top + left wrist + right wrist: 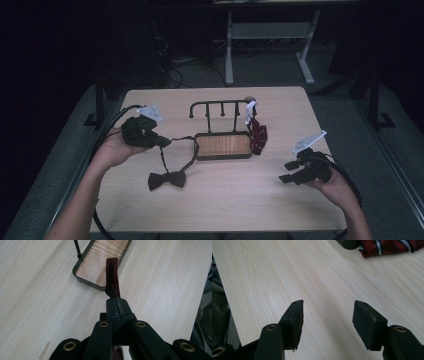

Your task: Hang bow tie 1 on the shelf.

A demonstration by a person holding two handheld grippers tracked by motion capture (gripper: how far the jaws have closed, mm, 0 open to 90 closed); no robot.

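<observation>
Gripping the strap [112, 277] of the bow tie [167, 179], the left gripper [162, 142] is clamped tight.
Right gripper [287, 171], at 4 o'clock from the rack [223, 145], has jaws apart over the table [230, 205].

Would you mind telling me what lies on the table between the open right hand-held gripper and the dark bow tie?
Nothing: in the high view, bare table runs from the right hand-held gripper to the bow tie.
</observation>
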